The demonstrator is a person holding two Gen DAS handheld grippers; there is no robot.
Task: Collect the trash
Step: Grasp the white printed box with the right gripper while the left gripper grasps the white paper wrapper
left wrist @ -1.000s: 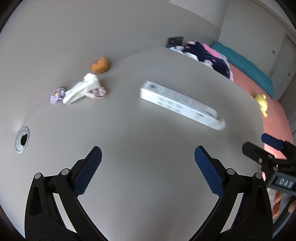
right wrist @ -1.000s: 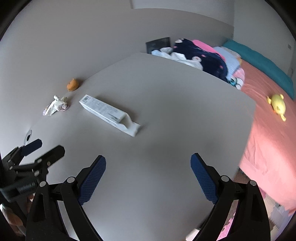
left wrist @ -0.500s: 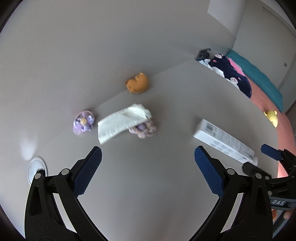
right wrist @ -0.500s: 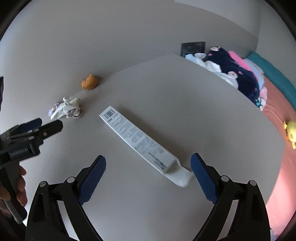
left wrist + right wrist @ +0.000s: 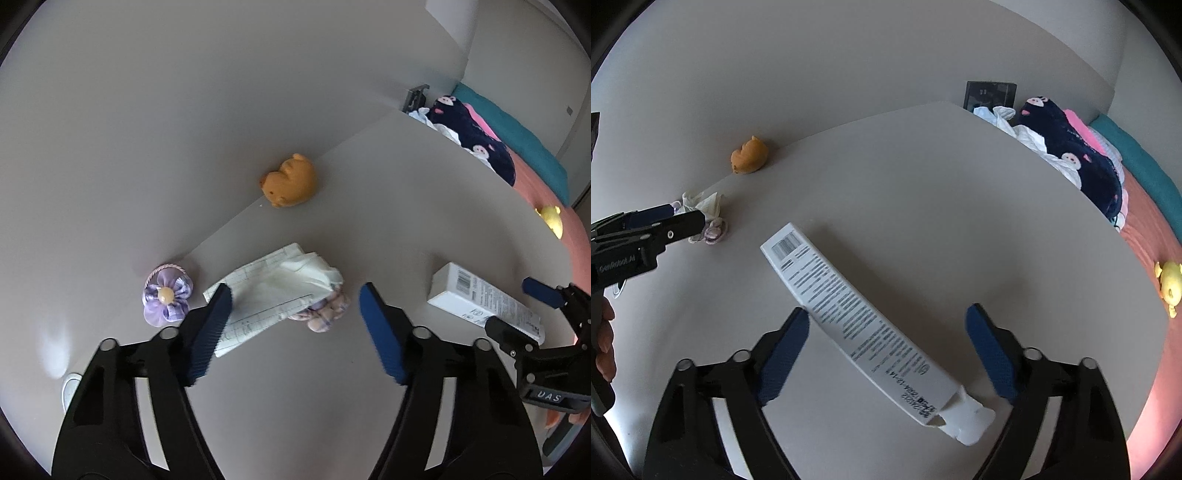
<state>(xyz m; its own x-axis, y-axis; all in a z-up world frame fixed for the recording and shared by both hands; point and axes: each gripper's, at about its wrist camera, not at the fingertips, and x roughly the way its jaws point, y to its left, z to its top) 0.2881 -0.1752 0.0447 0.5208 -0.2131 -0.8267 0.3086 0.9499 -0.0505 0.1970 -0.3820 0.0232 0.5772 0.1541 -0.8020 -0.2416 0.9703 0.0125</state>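
Taking the crumpled paper (image 5: 273, 291) as the landmark: to its left on the grey table (image 5: 295, 387) sits a purple fabric flower (image 5: 168, 299), and behind it, against the wall, an orange animal figure (image 5: 290, 181). The paper lies partly over a small purple-and-white cloth piece (image 5: 325, 314). The left gripper (image 5: 295, 332) hangs just in front of the paper with its fingers spread wide and holding nothing; the left finger's tip overlaps the paper's near corner in this view, though whether it touches cannot be told. Well to the right of the paper lies the long white carton (image 5: 857, 328), printed side up with its end flap open, and the right gripper (image 5: 886, 354) straddles it, fingers wide and empty, the carton running slantwise between them. The step in hand looks like a double reach, each gripper lining up on its own piece of trash. Next, the left probably needs to go forward and down so both fingers bracket the paper alone, not the cloth beneath; the right should lower and close across the carton's narrow width. No bin is in view.
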